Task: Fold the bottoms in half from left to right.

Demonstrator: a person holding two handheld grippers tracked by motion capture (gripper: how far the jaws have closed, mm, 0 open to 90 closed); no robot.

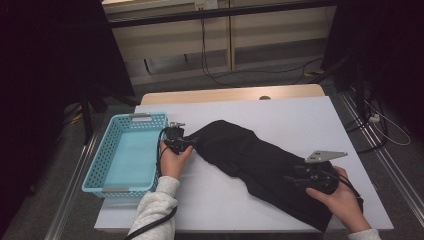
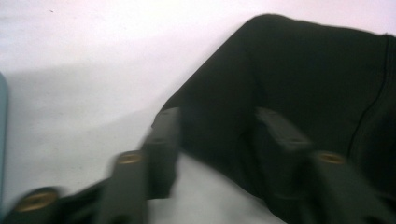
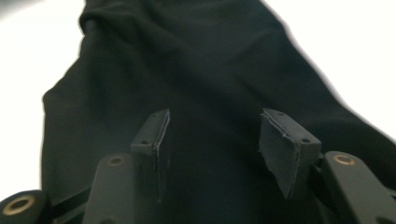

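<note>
White board covers the worktop, and a black garment lies on it, running from just right of the teal basket at the left edge down to the near right corner. My left hand-held gripper sits at the garment's upper-left end, jaws parted, the cloth's corner lying between them without being pinched. My right hand-held gripper rests over the garment's lower end near the near right corner, its jaws standing apart above the fabric, gripping nothing.
</note>
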